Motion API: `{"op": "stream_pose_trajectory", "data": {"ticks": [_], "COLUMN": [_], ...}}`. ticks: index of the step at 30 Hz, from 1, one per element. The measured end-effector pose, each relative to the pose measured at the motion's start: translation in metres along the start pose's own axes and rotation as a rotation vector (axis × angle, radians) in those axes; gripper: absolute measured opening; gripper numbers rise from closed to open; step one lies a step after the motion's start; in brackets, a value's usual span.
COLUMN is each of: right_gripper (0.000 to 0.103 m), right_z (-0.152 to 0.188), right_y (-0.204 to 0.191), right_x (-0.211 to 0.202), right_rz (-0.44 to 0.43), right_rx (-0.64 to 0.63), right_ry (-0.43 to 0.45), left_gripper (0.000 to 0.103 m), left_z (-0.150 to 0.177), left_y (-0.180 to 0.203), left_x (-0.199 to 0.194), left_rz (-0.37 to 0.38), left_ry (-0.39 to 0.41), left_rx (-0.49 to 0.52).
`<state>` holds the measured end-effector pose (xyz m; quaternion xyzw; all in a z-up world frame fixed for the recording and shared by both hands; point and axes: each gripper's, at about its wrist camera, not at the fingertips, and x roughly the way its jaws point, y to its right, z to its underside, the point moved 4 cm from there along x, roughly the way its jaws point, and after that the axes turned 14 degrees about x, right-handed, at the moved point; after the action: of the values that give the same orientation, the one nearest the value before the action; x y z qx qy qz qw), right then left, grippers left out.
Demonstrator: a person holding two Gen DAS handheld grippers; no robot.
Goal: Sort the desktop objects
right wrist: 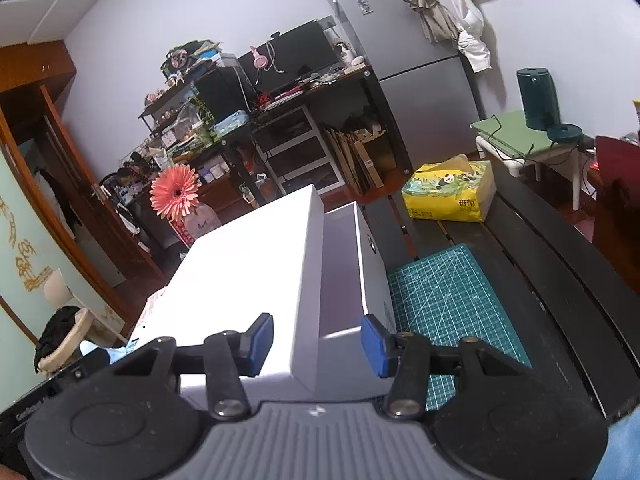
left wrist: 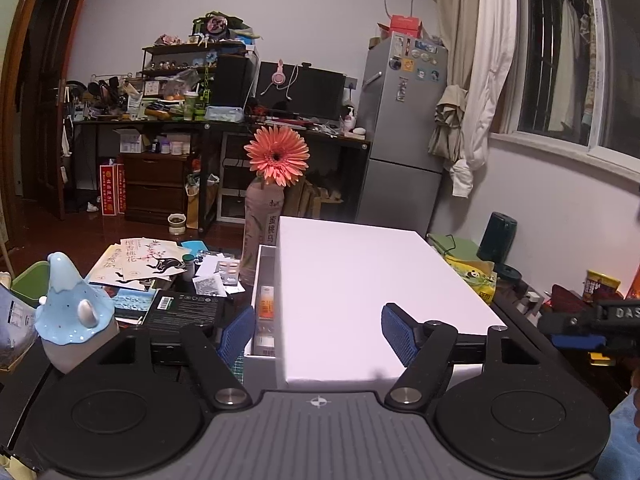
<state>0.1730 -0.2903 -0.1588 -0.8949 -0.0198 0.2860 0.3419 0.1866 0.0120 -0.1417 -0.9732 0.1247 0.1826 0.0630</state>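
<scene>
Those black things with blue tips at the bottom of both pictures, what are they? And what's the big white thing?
Each is a gripper: a two-finger tool a person holds, one in each hand, with a camera on it looking forward. One picture comes from the left gripper, the other from the right gripper. Both are open and hold nothing. The big white thing is a box lid, sitting crooked over its white box, so gaps show at the sides. Nearby are a pink flower in a bottle, a blue mountain-shaped figurine, a yellow tissue pack and a green cutting mat.
</scene>
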Motion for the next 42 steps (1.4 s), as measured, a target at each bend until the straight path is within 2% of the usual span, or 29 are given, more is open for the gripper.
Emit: {"op": "stream_pose_trajectory", "data": {"ticks": [9, 16, 21, 24, 33, 35, 42], "right_gripper": [0.053, 0.053, 0.053, 0.053, 0.053, 0.053, 0.053], "right_z": [0.014, 0.016, 0.016, 0.017, 0.019, 0.019, 0.021], "right_y": [-0.002, -0.003, -0.001, -0.001, -0.001, -0.001, -0.002], "right_x": [-0.011, -0.011, -0.010, -0.010, -0.009, -0.009, -0.008], "right_rz": [0.023, 0.022, 0.016, 0.016, 0.006, 0.005, 0.002], "right_rx": [-0.029, -0.030, -0.021, -0.026, -0.009, -0.010, -0.012], "right_ry": [0.011, 0.008, 0.006, 0.005, -0.012, -0.015, -0.024], "left_gripper": [0.083, 0.086, 0.086, 0.086, 0.087, 0.090, 0.090], "left_z": [0.002, 0.011, 0.014, 0.016, 0.021, 0.022, 0.025], "left_y": [0.002, -0.001, 0.005, 0.004, -0.001, -0.004, -0.003], "left_x": [-0.013, -0.026, -0.036, -0.039, -0.053, -0.055, -0.060], "left_rz": [0.003, 0.003, -0.005, 0.005, -0.051, -0.043, -0.011], "left_ry": [0.032, 0.004, 0.006, -0.007, 0.031, 0.031, 0.039], "left_rx": [0.030, 0.071, 0.152, 0.139, 0.147, 0.129, 0.116]}}
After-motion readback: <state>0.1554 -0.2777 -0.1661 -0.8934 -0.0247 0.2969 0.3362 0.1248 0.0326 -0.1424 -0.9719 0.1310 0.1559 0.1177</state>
